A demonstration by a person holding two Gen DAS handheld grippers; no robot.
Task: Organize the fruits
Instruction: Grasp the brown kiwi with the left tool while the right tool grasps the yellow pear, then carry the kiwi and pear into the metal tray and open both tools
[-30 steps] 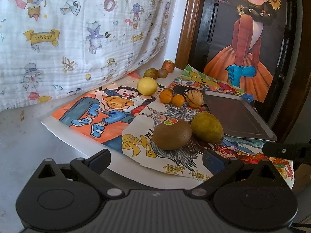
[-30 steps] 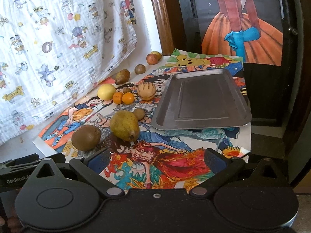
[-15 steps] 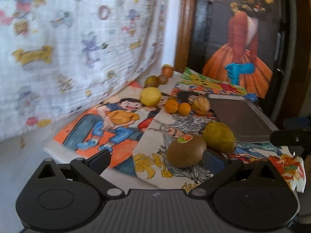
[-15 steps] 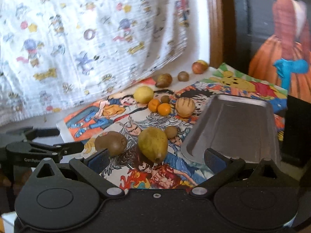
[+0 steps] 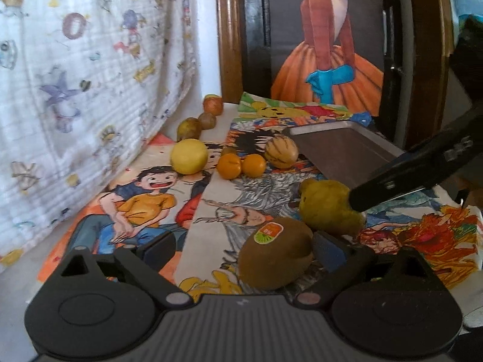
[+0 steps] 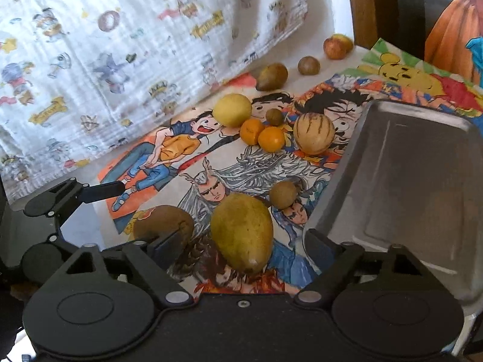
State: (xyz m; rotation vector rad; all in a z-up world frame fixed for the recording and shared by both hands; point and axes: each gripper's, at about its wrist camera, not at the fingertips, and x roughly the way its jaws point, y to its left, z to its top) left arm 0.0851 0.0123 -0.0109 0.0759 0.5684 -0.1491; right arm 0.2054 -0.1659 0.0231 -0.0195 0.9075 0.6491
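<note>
Cartoon posters [image 5: 157,199] cover the tabletop, with a white printed cloth [image 5: 75,75] hanging behind and a painted figure in an orange dress on the dark door beyond. From the left wrist view, the left gripper [image 5: 241,250] stands wide open, its jaws spread either side of the kiwi [image 5: 276,255] (the one with a sticker), which lies on the paper between them, nearer the right jaw; whether it touches is hard to tell. Just behind the kiwi sits the yellow-green pear [image 5: 327,208], and one dark finger of the right gripper [image 5: 422,169] crosses in front of the metal tray [image 5: 341,147]. Farther back lie a lemon [image 5: 189,156], two small oranges [image 5: 241,166] and a striped melon [image 5: 281,151]. From the right wrist view, the right gripper [image 6: 241,247] is also wide open and grips nothing; the pear [image 6: 241,232] lies between its jaws, the kiwi [image 6: 163,221] just outside the left jaw, and the tray [image 6: 407,175] lies empty to the right.
</note>
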